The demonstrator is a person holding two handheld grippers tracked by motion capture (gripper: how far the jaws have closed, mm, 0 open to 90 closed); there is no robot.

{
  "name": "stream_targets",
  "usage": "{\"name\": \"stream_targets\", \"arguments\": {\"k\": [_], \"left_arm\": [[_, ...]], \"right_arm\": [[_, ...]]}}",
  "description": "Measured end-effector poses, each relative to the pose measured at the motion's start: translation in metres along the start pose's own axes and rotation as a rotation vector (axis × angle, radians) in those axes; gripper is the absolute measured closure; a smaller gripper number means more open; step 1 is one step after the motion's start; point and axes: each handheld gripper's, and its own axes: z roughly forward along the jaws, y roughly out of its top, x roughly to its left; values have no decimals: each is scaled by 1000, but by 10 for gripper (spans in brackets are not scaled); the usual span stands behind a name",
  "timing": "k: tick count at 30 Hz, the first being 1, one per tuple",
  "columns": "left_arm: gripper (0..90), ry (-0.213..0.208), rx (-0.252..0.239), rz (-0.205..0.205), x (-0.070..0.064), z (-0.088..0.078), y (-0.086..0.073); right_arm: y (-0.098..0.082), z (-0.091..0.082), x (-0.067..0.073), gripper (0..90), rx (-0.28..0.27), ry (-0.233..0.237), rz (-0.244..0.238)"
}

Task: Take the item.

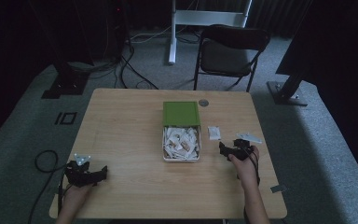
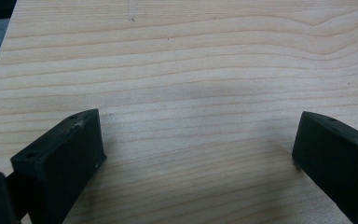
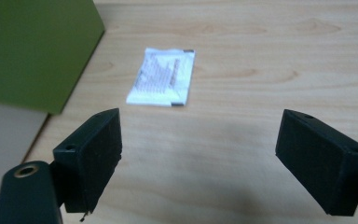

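Note:
A white box [image 1: 165, 140] full of small white packets sits mid-table, its green lid [image 1: 181, 113] lying just behind it. One white packet [image 1: 214, 133] [image 3: 162, 77] lies flat on the wood to the right of the box. My right gripper [image 1: 227, 150] [image 3: 198, 158] rests on the table just short of that packet, open, nothing between its jaws. The green lid's [image 3: 32, 51] edge shows at the upper left of the right gripper view. My left gripper [image 1: 98, 175] [image 2: 196, 154] sits near the front left of the table, open over bare wood.
A small grey disc [image 1: 203, 102] lies behind the lid. A dark folding chair [image 1: 230, 51] stands beyond the table's far edge, with stand bases and cables on the carpet. The table's left edge [image 2: 0, 56] lies close to the left gripper.

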Motion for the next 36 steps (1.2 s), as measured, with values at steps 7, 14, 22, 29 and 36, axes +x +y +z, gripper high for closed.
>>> {"name": "stream_targets", "arguments": {"k": [7, 14, 22, 29, 36], "left_arm": [[27, 0, 1, 1, 0, 0, 0], [28, 0, 2, 2, 0, 0, 0], [28, 0, 1, 1, 0, 0, 0], [28, 4, 2, -2, 0, -1, 0], [28, 5, 2, -2, 0, -1, 0]], "right_arm": [[-15, -11, -10, 143, 14, 5, 9], [-26, -19, -17, 143, 24, 6, 18], [-43, -28, -25, 143, 49, -6, 21], [-53, -35, -32, 143, 62, -21, 23], [-61, -45, -37, 143, 73, -29, 23]]}}
